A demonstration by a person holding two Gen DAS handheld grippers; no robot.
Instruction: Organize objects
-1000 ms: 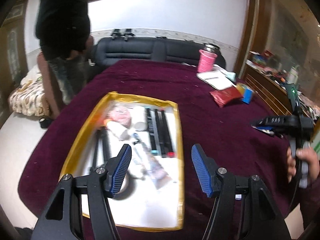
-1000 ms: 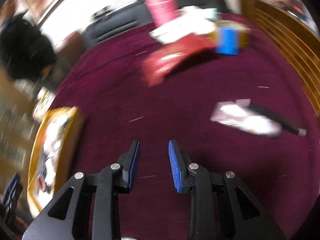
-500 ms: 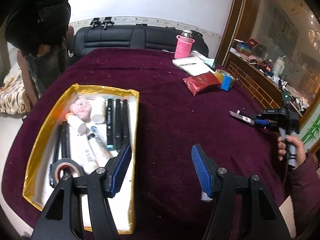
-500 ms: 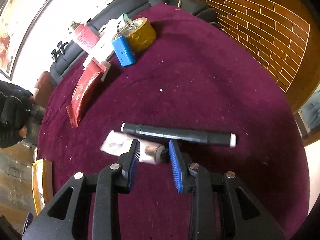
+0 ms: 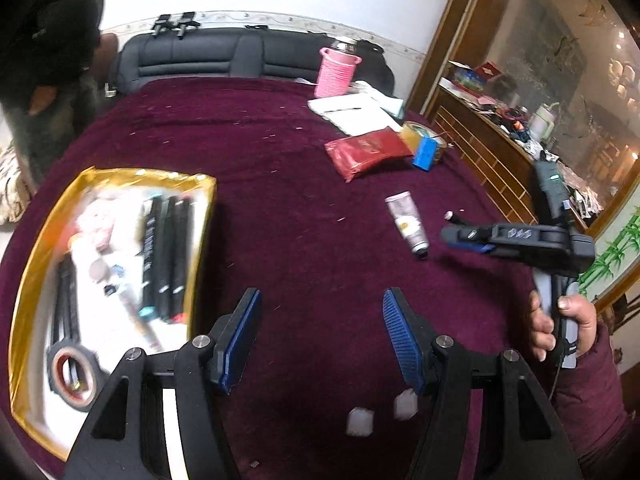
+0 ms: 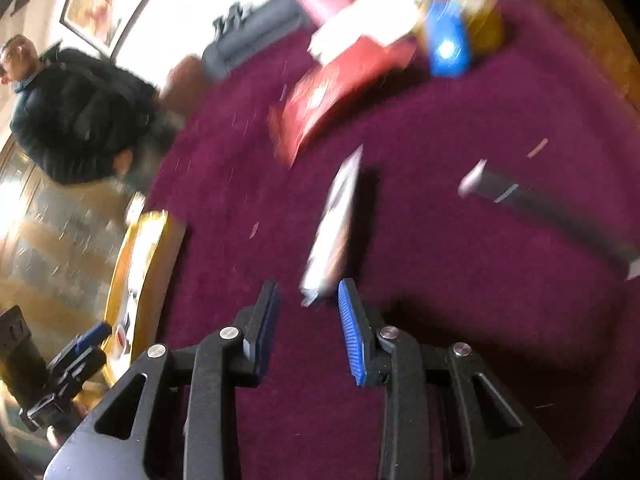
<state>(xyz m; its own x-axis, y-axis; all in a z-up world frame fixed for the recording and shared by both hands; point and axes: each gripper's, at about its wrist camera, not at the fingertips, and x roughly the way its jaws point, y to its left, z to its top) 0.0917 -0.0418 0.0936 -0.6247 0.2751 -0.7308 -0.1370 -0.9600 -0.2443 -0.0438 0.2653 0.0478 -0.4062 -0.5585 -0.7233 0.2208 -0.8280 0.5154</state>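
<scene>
tube (image 5: 407,219) of cream looks light, soft, slippery; grip its capped end; right gripper (image 6: 308,320) narrow, empty; left gripper (image 5: 320,336) wide.

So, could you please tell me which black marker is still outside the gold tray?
The black marker lying on the maroon cloth beside the right gripper; the others lie in the gold tray.

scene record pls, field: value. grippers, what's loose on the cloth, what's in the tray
left gripper: open, empty, above the cloth
right gripper: open, small tube at its fingertips; contact unclear (blur)
gold tray: holds black markers, tape roll, other items blurred
loose on cloth: small tube, black marker, red pouch, blue padlock
far edge: pink cup, notepad
</scene>
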